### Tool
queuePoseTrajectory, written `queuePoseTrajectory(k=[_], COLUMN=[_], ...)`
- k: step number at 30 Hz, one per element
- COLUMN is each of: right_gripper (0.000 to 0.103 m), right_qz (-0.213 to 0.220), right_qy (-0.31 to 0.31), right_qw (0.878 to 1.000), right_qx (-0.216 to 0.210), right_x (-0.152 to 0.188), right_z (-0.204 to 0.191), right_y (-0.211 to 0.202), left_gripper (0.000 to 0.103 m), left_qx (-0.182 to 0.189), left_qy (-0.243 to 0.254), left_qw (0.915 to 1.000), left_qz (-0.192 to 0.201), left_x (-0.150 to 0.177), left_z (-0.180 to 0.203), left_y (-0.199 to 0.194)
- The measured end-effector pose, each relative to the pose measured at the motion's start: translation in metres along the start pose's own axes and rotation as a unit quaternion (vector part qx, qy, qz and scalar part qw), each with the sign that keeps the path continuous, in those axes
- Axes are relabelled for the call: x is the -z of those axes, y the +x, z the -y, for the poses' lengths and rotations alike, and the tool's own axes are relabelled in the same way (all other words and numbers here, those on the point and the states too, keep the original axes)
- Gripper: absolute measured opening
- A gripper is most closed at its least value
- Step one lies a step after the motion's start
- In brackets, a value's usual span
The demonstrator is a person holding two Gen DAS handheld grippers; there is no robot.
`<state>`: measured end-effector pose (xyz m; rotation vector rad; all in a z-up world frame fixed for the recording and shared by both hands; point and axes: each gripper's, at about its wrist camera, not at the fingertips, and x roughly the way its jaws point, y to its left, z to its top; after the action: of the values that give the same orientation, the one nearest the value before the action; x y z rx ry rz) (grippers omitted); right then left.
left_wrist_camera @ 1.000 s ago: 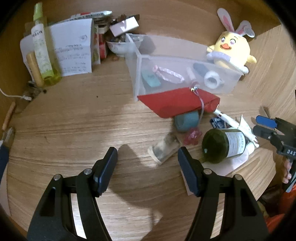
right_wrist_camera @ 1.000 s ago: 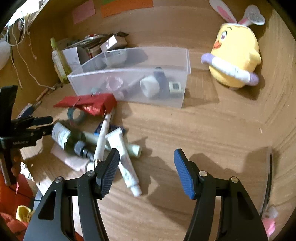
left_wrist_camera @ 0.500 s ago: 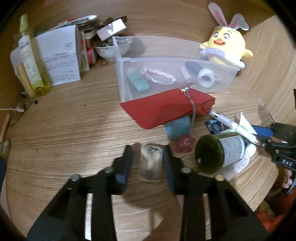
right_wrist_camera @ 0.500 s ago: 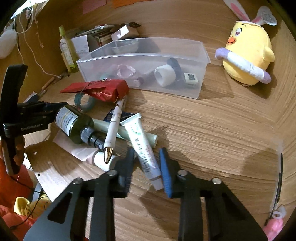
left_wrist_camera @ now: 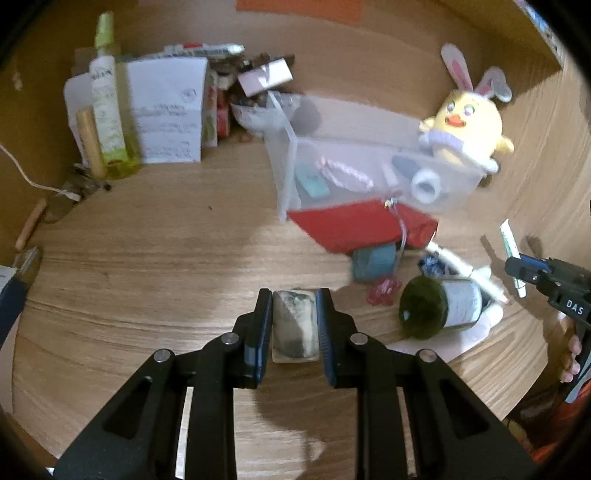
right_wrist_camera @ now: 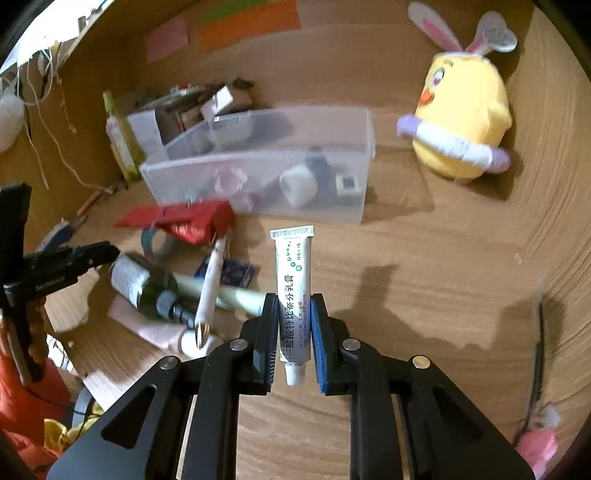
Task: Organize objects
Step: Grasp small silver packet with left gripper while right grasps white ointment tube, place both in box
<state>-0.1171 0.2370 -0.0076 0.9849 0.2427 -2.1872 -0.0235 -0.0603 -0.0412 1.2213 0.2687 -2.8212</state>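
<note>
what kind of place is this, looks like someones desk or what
Probably a home desk or vanity nook: a wooden top with a clear organizer bin, a plush chick, sticky notes on the wall.

White ointment tube (right_wrist_camera: pixel 293 295) upright in right gripper (right_wrist_camera: pixel 294 299); clear bin (right_wrist_camera: pixel 266 166) beyond

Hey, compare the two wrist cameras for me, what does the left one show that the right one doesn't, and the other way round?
Only the left wrist view shows the left gripper shut on the small grey block, and the white printed paper leaning at the back.

Only the right wrist view shows the right gripper shut on the white ointment tube, lettering readable, plus the coloured sticky notes on the wall.

Both show the clear plastic bin, the yellow chick plush, the red pouch, the green bottle lying on its side, and the wooden desk.
</note>
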Motion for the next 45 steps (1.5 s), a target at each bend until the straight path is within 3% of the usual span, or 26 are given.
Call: queuePoseTrajectory(k=[11, 21, 31, 45], right_gripper=[0.015, 0.015, 0.015, 0.015], right_qz=[0.066, 0.099, 0.077, -0.008], right_qy=[-0.003, -0.024, -0.029, -0.034], right_qw=[0.998, 0.995, 0.997, 0.999], right_qx=[-0.005, -0.013, -0.014, 0.001], right_x=[-0.05, -0.099, -0.143, -0.149], right_z=[-0.005, -0.018, -0.02, -0.015], right_y=[-0.023, -0.019, 0.019, 0.091], left_gripper=[0.023, 0.023, 0.023, 0.023], left_qx=[0.014, 0.027, 0.039, 0.031], left_qy=[-0.005, 0.019, 0.033, 0.03], left_qw=[0.9965, 0.9925, 0.9937, 0.9989], left_qz=[0.083, 0.118, 0.1, 0.018], left_x=[-0.046, -0.093, -0.132, -0.149], left_z=[0.005, 0.031, 0.053, 0.061], left_y=[-0.037, -0.04, -0.007, 0.068])
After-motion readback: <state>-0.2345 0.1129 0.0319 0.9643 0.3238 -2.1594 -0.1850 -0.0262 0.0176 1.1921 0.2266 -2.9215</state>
